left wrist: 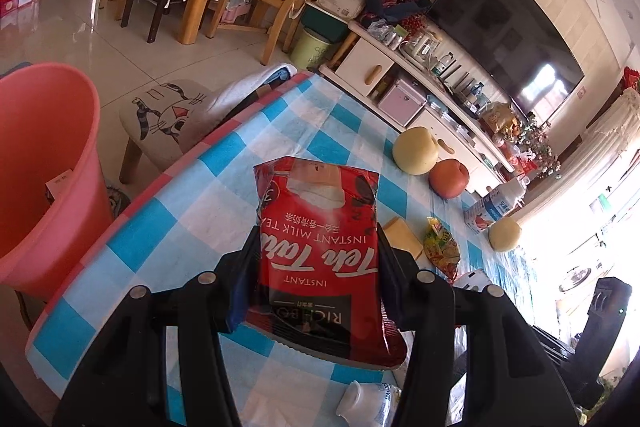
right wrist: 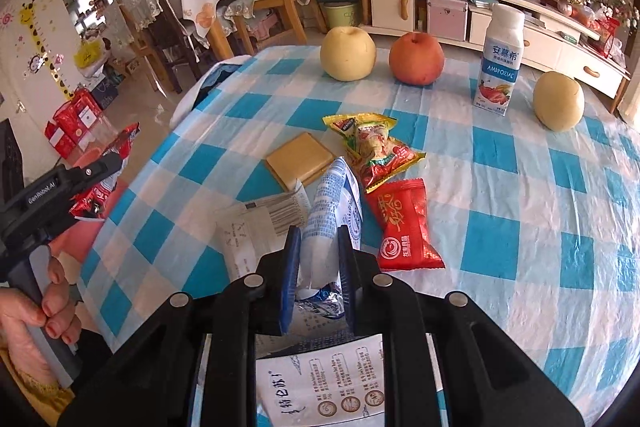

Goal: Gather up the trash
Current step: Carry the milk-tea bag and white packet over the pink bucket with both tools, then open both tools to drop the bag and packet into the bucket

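My left gripper (left wrist: pixel 318 247) is shut on a red Teh Tarik milk tea packet (left wrist: pixel 320 259), held above the table's left edge; the gripper also shows at the left of the right wrist view (right wrist: pixel 100 171). A pink bin (left wrist: pixel 44 171) stands on the floor to its left. My right gripper (right wrist: pixel 318 251) is shut on a crumpled white and blue wrapper (right wrist: pixel 334 211) over the table. A red snack packet (right wrist: pixel 404 223), a yellow-green wrapper (right wrist: pixel 376 143) and a white paper wrapper (right wrist: pixel 256 223) lie on the checked tablecloth (right wrist: pixel 520 187).
Two yellow pears (right wrist: pixel 348 53) (right wrist: pixel 558 101), a red apple (right wrist: pixel 416 57), a yogurt bottle (right wrist: pixel 500 63) and a tan square (right wrist: pixel 300 159) sit on the table. A white printed packet (right wrist: pixel 332 379) lies under my right gripper. A cat-print stool (left wrist: pixel 168 119) stands beside the table.
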Motion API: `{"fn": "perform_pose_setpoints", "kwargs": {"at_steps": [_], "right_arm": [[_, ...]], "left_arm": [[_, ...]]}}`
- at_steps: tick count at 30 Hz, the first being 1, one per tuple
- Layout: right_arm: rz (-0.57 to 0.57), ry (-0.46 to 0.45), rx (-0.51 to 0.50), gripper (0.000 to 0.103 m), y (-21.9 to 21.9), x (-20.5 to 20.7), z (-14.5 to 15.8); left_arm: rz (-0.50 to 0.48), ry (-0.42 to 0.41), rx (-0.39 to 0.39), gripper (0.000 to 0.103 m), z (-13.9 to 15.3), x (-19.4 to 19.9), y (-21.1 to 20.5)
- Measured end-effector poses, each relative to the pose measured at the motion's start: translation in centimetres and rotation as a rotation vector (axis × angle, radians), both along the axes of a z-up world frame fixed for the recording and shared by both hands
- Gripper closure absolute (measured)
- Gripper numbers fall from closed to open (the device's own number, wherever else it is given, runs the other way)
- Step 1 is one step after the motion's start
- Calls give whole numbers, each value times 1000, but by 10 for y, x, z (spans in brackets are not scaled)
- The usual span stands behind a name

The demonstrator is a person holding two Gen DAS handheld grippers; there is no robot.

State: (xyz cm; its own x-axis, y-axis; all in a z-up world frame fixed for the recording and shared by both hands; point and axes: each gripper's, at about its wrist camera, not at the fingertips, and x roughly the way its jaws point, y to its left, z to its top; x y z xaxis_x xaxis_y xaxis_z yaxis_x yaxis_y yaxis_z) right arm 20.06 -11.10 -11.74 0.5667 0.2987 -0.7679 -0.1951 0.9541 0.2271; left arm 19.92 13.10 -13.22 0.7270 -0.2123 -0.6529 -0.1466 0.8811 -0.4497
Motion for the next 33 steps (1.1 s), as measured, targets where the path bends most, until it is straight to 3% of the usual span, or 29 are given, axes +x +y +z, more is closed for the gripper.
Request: {"fn": "perform_pose_setpoints", "kwargs": {"at_steps": [11,19,24,33], "right_arm": [[88,-50,195,83,61,-7,39],[271,-53,320,83,162,-6,70],[387,-30,372,83,236,3,81],[501,46,401,83,340,22,66]], "left_arm": [[160,-40,31,49,19,-11,42],[371,-40,63,49,33,-25,107],[517,-12,8,49,33,-41,164],[675,68,-52,46,21,-60,232]]}}
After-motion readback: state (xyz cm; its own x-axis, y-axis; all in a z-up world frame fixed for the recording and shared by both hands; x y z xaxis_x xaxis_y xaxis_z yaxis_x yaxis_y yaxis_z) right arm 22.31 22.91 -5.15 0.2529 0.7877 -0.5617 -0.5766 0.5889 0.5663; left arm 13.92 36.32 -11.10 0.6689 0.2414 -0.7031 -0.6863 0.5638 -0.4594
